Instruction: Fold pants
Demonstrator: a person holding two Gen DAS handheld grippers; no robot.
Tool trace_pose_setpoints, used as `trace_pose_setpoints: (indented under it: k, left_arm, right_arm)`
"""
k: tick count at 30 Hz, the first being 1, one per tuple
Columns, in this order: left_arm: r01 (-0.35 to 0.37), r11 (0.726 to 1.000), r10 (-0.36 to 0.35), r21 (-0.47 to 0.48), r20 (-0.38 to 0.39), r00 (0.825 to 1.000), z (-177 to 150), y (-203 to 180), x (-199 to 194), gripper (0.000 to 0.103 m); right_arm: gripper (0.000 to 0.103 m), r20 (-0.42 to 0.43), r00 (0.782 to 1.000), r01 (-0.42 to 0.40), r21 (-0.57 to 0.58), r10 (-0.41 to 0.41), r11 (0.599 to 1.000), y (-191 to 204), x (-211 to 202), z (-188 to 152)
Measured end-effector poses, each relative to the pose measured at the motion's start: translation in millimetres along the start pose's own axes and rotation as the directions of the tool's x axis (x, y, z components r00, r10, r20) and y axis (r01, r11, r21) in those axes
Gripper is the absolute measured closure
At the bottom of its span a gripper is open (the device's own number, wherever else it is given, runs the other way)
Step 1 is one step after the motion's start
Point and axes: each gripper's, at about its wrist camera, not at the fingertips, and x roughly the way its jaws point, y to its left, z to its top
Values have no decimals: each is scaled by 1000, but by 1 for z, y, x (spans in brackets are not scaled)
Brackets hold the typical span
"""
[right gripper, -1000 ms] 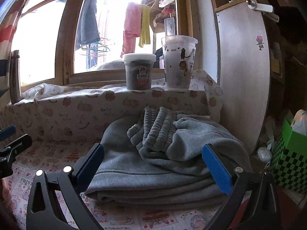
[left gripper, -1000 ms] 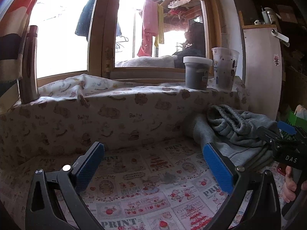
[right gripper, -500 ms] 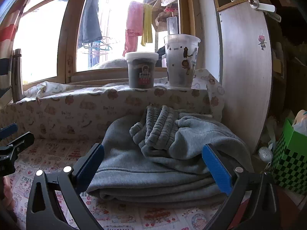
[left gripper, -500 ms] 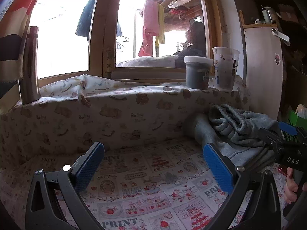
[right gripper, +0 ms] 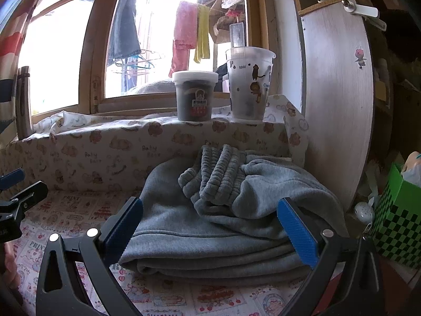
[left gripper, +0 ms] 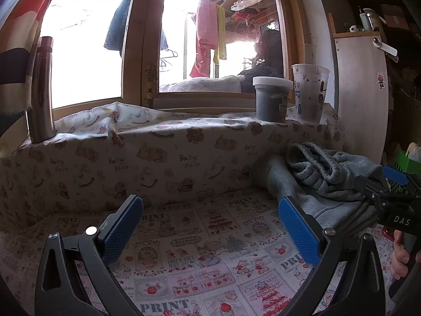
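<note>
Because the grey sweatpants (right gripper: 223, 226) already lie in a stacked bundle, ribbed waistband bunched on top, the folding looks essentially complete, which would explain why neither tool grips them. They rest on the printed table cloth (left gripper: 200, 258) just below the lidded jar (right gripper: 195, 96) on the sill. Right tongs (right gripper: 210, 231) hang spread before the bundle, pinching nothing. Only the left wrist view shows the left tongs (left gripper: 210, 231), also spread, over bare cloth beside the pants; only the right wrist view shows the layered front edge.

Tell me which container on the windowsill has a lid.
The short dark tub with the white lid; the taller translucent cartoon-printed cup beside it is open-topped, and the steel bottle stands far left.
</note>
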Motion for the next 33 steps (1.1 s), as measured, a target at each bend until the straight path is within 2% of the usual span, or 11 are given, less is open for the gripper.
trace_pose_setpoints:
  k: [33]
  left_arm:
    - [4, 1000, -3, 10, -11, 1000, 0, -1, -1, 0]
  right_arm:
    - [1, -1, 1000, -2, -1, 2, 1000, 0, 1, 0]
